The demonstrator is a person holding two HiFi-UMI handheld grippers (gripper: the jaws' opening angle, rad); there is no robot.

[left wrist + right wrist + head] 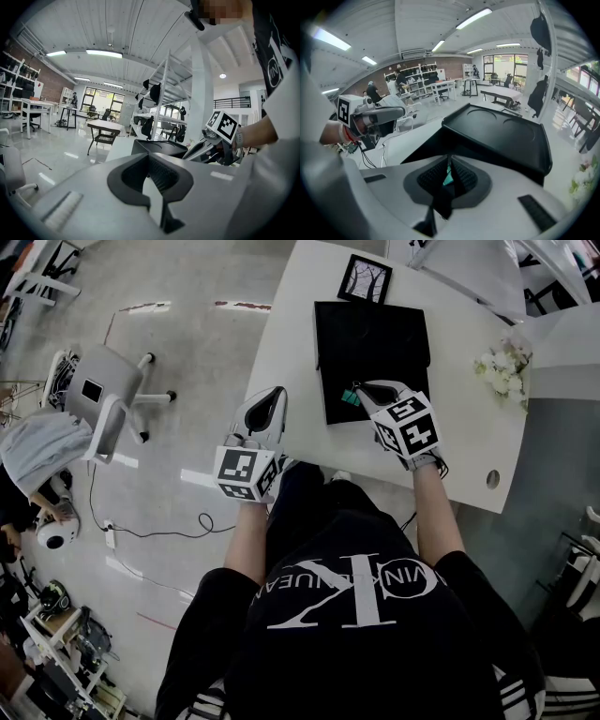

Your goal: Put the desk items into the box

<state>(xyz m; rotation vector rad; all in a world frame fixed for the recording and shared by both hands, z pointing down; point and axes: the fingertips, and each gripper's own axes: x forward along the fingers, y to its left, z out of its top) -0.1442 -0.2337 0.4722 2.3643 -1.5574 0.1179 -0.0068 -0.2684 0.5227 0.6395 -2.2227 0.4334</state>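
- Teal item (351, 397) pinched between the jaws of right gripper (360, 389), just at the near edge of box (375, 334); probably held there for lowering inside.
- Too small to say what kind of item.
- Box lying flat on the middle of table (469, 451), black all over; cannot tell whether the top is open.
- Left gripper (276, 394) pressed together on nothing, at the left edge of table, near box but apart from it; seemingly kept aside to leave room, or ready to steady the box.
- Frame (365, 279) just behind box, flowers (503, 367) well apart at the right; likely not yet packed.
- Chair (108, 399) on the floor at left, no part of the task.
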